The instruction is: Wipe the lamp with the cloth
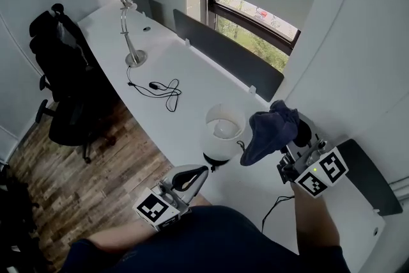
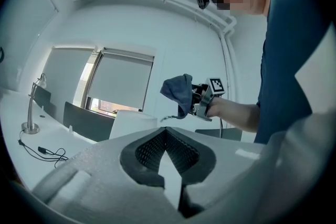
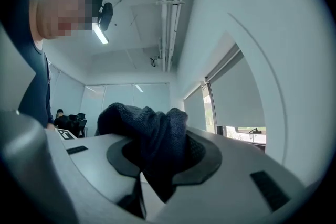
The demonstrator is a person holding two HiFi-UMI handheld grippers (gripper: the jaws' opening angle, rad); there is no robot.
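Right gripper [image 1: 289, 149] is pinching the bunched cloth [image 1: 271, 130] just beside the lamp [image 1: 223, 131] on the counter [image 1: 185, 73]; light, even strokes are being called for, the left gripper [image 1: 192, 179], pressed together and seemingly empty, steadying it.

A long, curved white desk [image 1: 192, 77] carries a slim silver desk lamp [image 1: 130, 38] at its far end, with a loose black cord [image 1: 167, 91] coiled just beside the base. Nearer stands a white-shaded lamp [image 1: 224, 131]. Dark divider panels [image 1: 230, 57] line the back edge. Beside the desk, the wooden floor [image 1: 83, 182] holds a black office chair [image 1: 61, 73].
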